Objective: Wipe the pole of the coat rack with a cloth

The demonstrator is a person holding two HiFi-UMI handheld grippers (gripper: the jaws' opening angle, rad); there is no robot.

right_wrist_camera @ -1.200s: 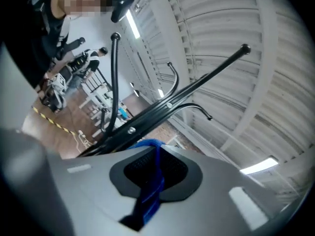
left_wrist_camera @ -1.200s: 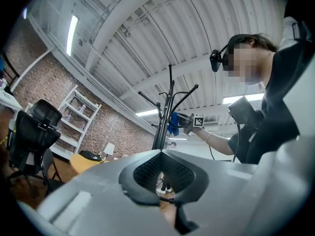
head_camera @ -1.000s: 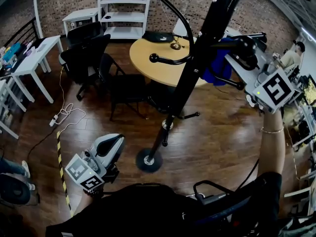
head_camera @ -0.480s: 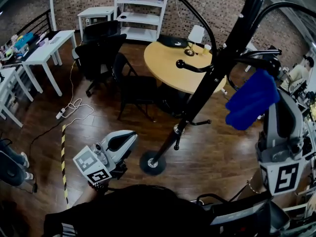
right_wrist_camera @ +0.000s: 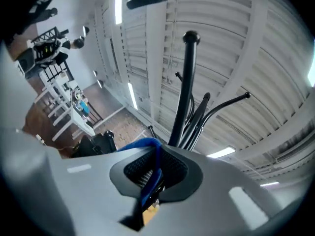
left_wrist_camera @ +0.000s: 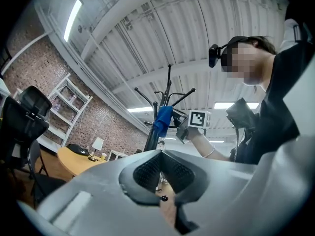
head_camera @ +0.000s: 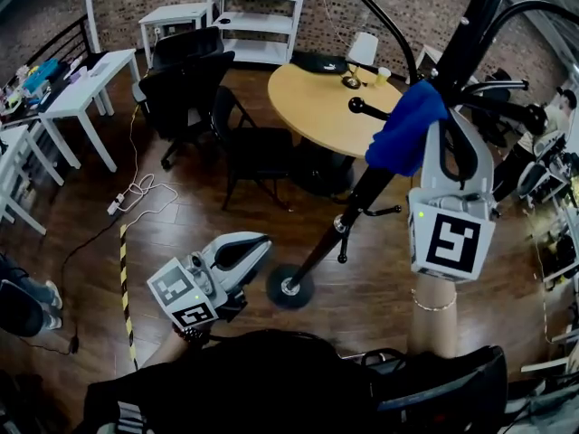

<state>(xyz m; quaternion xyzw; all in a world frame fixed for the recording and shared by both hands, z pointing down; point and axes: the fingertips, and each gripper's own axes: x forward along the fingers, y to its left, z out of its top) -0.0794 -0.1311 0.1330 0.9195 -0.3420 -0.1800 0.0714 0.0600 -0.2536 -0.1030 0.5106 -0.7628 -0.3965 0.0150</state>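
Note:
The black coat rack pole [head_camera: 362, 197] slants from its round base [head_camera: 289, 287] up to the top right. My right gripper [head_camera: 425, 116] is shut on a blue cloth [head_camera: 404, 132], and the cloth lies against the pole about halfway up. In the right gripper view the cloth [right_wrist_camera: 150, 173] is pinched between the pads, with the pole [right_wrist_camera: 184, 87] rising just behind it. My left gripper [head_camera: 258, 244] hangs low, left of the base, shut on nothing. The left gripper view [left_wrist_camera: 160, 168] looks up at the rack [left_wrist_camera: 158, 132] and the cloth [left_wrist_camera: 162, 121].
A round wooden table [head_camera: 312, 107] stands behind the rack, with black chairs [head_camera: 253, 152] beside it. Curved hook arms [head_camera: 373, 111] stick out from the pole. White shelves [head_camera: 253, 12] and white tables [head_camera: 86, 75] line the back and left. A cable [head_camera: 136, 197] lies on the floor.
My right gripper has swung the blue cloth from the right, away from the pole, back left onto it. The left gripper has barely moved.

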